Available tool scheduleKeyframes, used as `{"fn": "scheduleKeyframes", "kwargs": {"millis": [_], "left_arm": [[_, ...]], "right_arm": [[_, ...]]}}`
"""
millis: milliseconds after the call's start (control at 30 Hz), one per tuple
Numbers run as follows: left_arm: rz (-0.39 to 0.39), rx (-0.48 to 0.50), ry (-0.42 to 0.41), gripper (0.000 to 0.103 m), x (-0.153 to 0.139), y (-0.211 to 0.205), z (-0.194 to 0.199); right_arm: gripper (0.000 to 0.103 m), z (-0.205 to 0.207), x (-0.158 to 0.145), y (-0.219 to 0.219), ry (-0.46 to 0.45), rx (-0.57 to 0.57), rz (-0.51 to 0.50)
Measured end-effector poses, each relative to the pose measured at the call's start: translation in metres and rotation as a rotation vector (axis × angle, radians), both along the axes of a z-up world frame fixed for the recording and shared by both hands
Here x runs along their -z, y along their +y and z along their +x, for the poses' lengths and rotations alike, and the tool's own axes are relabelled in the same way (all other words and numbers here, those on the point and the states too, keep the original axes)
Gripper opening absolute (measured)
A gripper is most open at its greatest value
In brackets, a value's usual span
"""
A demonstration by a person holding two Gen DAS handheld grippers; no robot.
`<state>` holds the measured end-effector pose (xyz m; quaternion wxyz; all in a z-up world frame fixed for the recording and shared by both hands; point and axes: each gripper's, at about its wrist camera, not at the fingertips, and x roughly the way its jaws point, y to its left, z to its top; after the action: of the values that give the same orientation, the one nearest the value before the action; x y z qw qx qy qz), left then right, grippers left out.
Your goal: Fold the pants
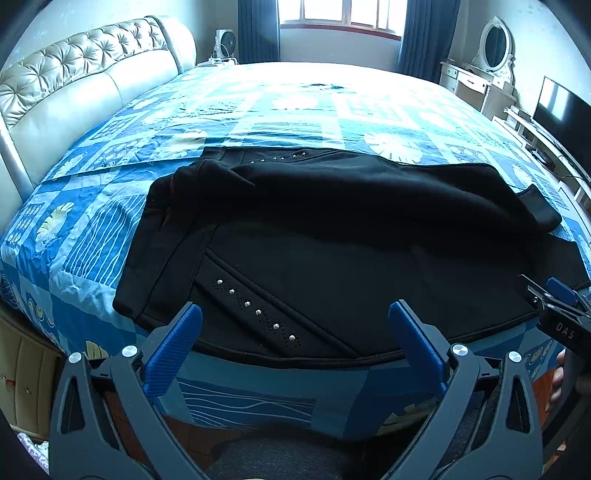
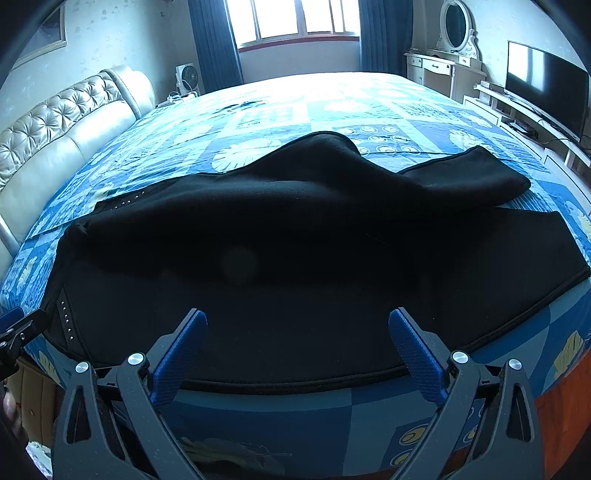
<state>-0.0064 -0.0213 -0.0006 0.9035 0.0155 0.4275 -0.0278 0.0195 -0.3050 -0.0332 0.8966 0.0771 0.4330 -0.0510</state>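
Blue patterned bedspread [image 1: 110, 229], tufted headboard [image 1: 74, 85], window [image 2: 295, 18], dresser mirror [image 2: 455, 26], TV [image 2: 546, 88], possibly fan [image 2: 186, 79].

Legible text: one item only. White capitals "DAS" on the dark body of the right gripper [image 1: 561, 314], seen at the right edge of the left wrist view; the lettering runs off the frame, so the word may be cut short. Right wrist view: no readable text, labels or numbers.
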Motion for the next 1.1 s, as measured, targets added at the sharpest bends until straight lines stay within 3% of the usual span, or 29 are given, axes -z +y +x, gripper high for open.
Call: {"fn": "scheduleKeyframes", "kwargs": {"millis": [1100], "left_arm": [[0.0, -0.003, 0.002, 0.101, 0.0031, 0.0026, -0.0007]], "right_arm": [[0.098, -0.0006, 0.0053, 0.0071, 0.011, -0.007, 0.006]]}}
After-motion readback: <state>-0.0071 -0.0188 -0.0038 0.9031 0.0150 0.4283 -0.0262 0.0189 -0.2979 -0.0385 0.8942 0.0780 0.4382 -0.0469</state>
